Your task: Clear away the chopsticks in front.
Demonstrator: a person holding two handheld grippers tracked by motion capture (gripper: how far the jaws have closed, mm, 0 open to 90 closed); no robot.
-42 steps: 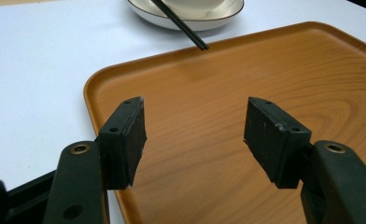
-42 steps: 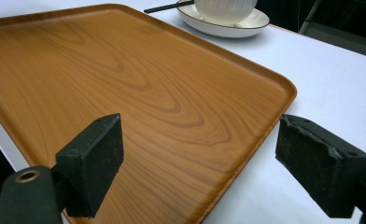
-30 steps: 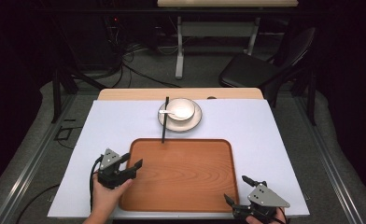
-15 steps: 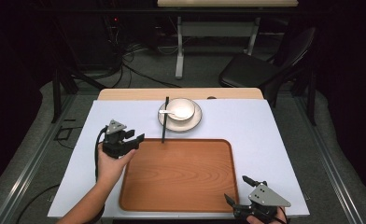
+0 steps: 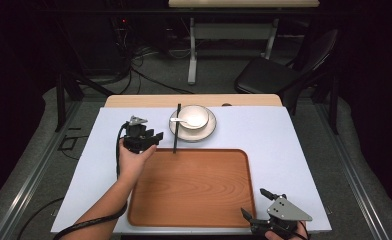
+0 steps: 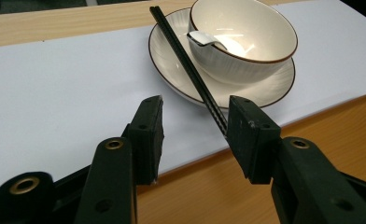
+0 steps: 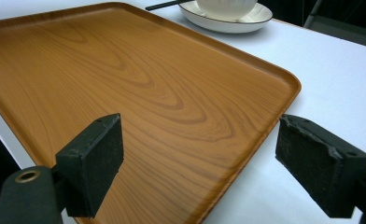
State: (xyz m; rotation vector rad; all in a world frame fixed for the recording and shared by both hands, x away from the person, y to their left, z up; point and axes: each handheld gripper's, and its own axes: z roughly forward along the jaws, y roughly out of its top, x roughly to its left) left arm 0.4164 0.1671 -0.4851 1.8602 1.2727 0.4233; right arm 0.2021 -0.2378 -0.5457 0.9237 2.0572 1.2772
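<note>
Chopsticks (image 6: 190, 70) are lying across the saucer (image 6: 172, 70) rim, lower end just ahead of the left gripper (image 6: 193, 126) fingers, nearer the right-hand one. Fingers apart, have just been closing, nothing clamped. I'd centre the sticks between the fingers before squeezing. Right gripper (image 7: 200, 163) fingers wide apart over the tray (image 7: 125, 93) corner.

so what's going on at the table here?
A person is bringing the left claw up to the black chopsticks that lean on the saucer under the bowl, which has a spoon in it. Its jaws have just been closing but are apart, nothing gripped; the chopsticks lie just beyond them. The right claw is open at the near corner of the wooden tray.
</note>
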